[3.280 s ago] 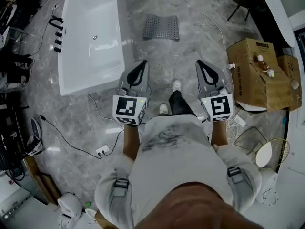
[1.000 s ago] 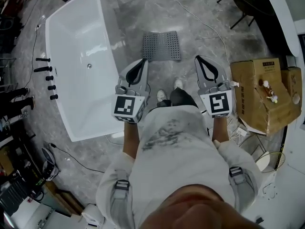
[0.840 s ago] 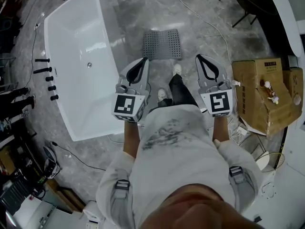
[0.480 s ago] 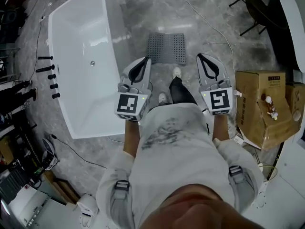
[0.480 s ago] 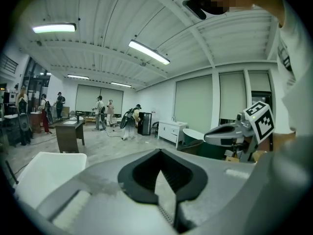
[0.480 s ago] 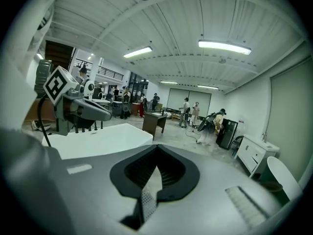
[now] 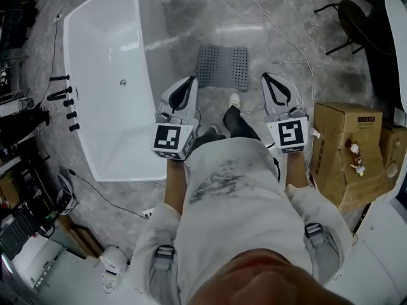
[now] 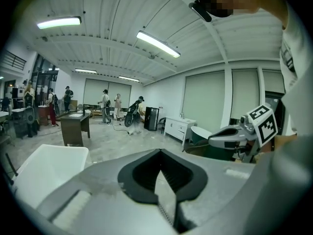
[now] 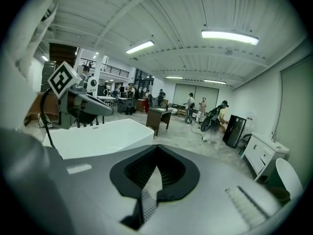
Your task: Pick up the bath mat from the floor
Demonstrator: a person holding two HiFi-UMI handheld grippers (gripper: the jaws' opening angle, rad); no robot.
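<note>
head view: the bath mat (image 7: 221,67) lies flat on the grey stone floor (image 7: 273,18), far of the person's shoe (image 7: 234,99), just right of the white bathtub (image 7: 108,75) and well left of the cardboard box (image 7: 346,145). it is grey, full of small holes, with a slight ripple across it. the left gripper (image 7: 190,80) and right gripper (image 7: 267,78) hover above the floor, near side of the mat, neither touching it. left gripper view and right gripper view: jaws fully together on both, nothing between them. the mat looks like light rubber, so probably soft and floppy and likely to droop once lifted. it hugs the floor, so getting under an edge may be fiddly. best hold is likely the near edge, one gripper toward each corner.
</note>
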